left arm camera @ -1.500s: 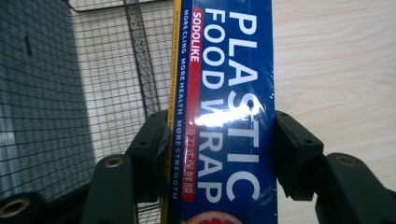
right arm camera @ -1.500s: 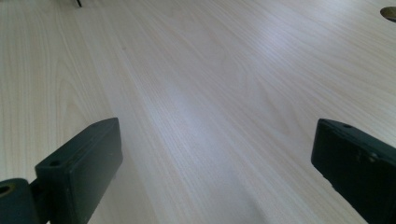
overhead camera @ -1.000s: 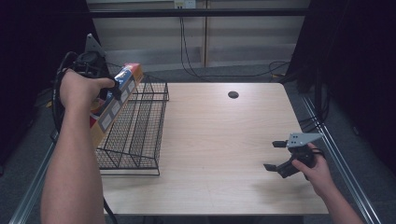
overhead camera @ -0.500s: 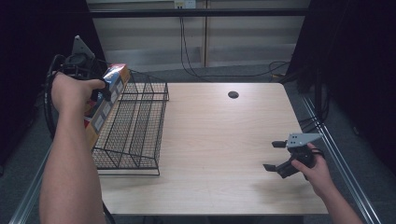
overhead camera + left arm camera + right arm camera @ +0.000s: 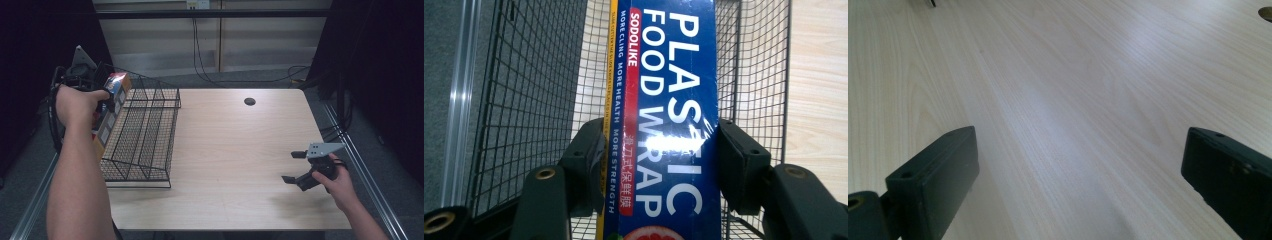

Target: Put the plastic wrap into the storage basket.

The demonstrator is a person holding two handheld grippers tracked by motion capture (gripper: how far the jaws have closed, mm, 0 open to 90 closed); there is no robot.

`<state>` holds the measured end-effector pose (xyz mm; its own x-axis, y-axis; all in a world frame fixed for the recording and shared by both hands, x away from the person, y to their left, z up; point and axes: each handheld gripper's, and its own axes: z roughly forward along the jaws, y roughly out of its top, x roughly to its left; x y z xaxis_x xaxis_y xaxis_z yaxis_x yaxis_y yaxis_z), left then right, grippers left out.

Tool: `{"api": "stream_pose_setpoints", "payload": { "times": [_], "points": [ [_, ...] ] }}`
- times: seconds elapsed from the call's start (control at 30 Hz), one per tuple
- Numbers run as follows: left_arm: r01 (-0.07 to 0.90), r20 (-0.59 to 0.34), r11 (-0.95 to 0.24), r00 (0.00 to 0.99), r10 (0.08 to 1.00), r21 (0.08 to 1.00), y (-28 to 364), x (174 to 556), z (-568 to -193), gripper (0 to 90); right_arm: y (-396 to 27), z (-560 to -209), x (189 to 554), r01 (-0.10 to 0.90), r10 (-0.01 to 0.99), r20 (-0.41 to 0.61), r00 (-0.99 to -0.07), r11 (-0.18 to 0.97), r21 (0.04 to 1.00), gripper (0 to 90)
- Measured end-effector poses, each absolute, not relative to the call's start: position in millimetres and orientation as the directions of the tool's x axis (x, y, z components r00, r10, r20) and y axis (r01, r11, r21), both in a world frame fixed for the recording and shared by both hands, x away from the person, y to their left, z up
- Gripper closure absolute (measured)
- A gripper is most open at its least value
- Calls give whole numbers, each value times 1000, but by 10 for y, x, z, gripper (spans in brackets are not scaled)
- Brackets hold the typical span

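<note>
Blue cardboard plastic-wrap box (image 5: 664,100) is clamped by left tongs (image 5: 656,160) over black wire rack (image 5: 145,135) for shelving; right tongs (image 5: 295,167) are held apart, idle, well right of it.

A recording bay in a lab, not a home or a shop.

A pale wood-grain table (image 5: 235,150) with a round black cable hole (image 5: 249,101) and metal edge rails stands on grey carpet, hemmed by black curtains (image 5: 380,75) on both sides. Loose black cables (image 5: 220,65) trail down a plain beige panelled wall behind. A black wire rack (image 5: 145,135) is the table's one furnishing, and a person's hands work handheld gripper rigs.
</note>
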<state>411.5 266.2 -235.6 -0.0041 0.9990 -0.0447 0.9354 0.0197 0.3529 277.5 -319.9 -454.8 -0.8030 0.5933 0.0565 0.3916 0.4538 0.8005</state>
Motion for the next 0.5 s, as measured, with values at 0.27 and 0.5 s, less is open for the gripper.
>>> {"api": "stream_pose_setpoints", "payload": {
  "times": [0.27,0.5],
  "points": [
    [937,-49,50,-35,998,346,2717,4114,-2459,435,-3191,-4552,2775,389,589,56,-806,456,801,20],
    [937,-58,70,-53,997,343,2745,4126,-2509,434,-3198,-4550,2774,388,590,55,-805,455,802,20]
  ]
}}
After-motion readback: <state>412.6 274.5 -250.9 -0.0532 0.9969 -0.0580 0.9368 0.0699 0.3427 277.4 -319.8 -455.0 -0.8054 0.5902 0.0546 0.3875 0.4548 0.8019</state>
